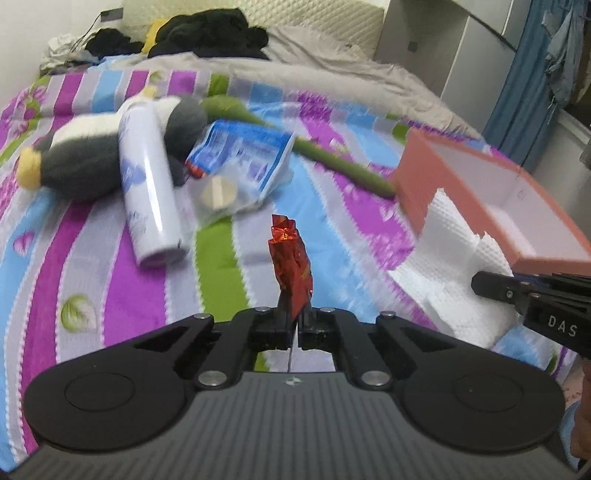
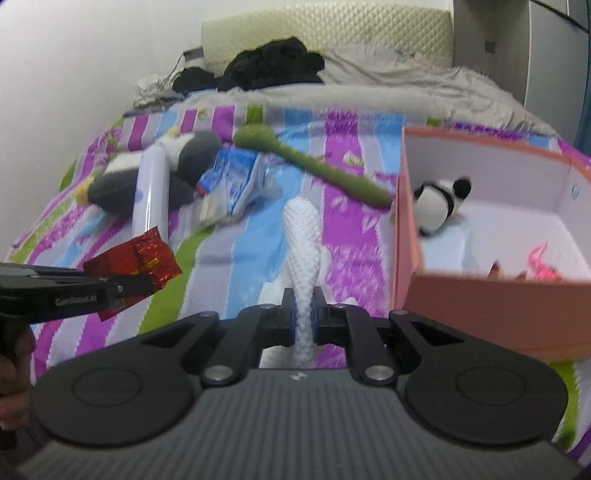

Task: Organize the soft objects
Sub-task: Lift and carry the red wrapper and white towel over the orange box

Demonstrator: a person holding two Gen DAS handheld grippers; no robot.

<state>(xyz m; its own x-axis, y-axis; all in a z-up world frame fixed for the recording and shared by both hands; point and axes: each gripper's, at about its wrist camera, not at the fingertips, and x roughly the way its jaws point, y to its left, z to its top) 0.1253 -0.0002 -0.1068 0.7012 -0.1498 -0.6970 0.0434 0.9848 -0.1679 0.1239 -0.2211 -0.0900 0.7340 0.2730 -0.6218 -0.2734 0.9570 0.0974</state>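
Note:
My left gripper (image 1: 293, 317) is shut on a crumpled red foil wrapper (image 1: 290, 262), held above the striped bedspread; it also shows in the right wrist view (image 2: 136, 258). My right gripper (image 2: 303, 314) is shut on a white waffle-textured cloth (image 2: 303, 236), which also shows in the left wrist view (image 1: 454, 254) beside the pink box. The pink box (image 2: 406, 221) stands open on the right and holds a small panda plush (image 2: 439, 201). A grey-and-white penguin plush (image 1: 85, 155) lies at the left.
A white spray can (image 1: 147, 181) lies across the penguin. A blue-and-white plastic packet (image 1: 240, 162) and a long green plush stem (image 1: 332, 155) lie mid-bed. Dark clothes (image 1: 207, 33) and a grey blanket (image 1: 332, 70) sit near the headboard. Pink items (image 2: 539, 266) lie in the box.

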